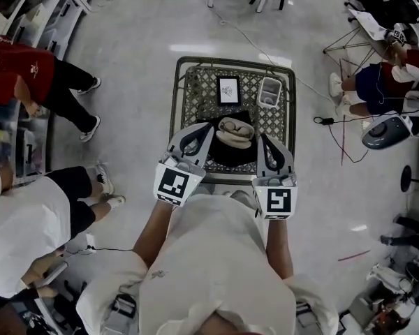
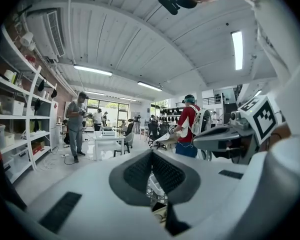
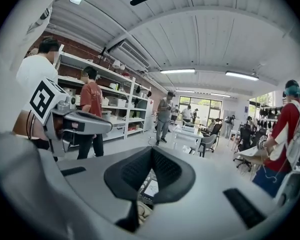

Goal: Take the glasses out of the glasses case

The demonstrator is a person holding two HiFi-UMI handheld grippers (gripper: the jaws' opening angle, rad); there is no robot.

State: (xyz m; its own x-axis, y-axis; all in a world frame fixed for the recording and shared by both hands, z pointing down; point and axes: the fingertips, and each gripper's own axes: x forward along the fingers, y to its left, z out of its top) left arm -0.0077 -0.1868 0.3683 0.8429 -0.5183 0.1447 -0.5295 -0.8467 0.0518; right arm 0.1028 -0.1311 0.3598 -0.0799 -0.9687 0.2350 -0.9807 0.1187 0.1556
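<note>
Forearms in front hold the left gripper and right gripper, both with jaws together and empty, flanking the glasses on the pale glasses case atop a dark cloth, on a mesh table with a framed card and a clear box, over glossy grey floor.

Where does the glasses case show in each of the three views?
Head view: glasses case near the centre, on the table.
Left gripper view: a beige sliver of it low centre, seen beneath the jaws.
Right gripper view: a beige sliver low centre, beneath the jaws.
Shared landmark: the patterned table top under the case.
</note>
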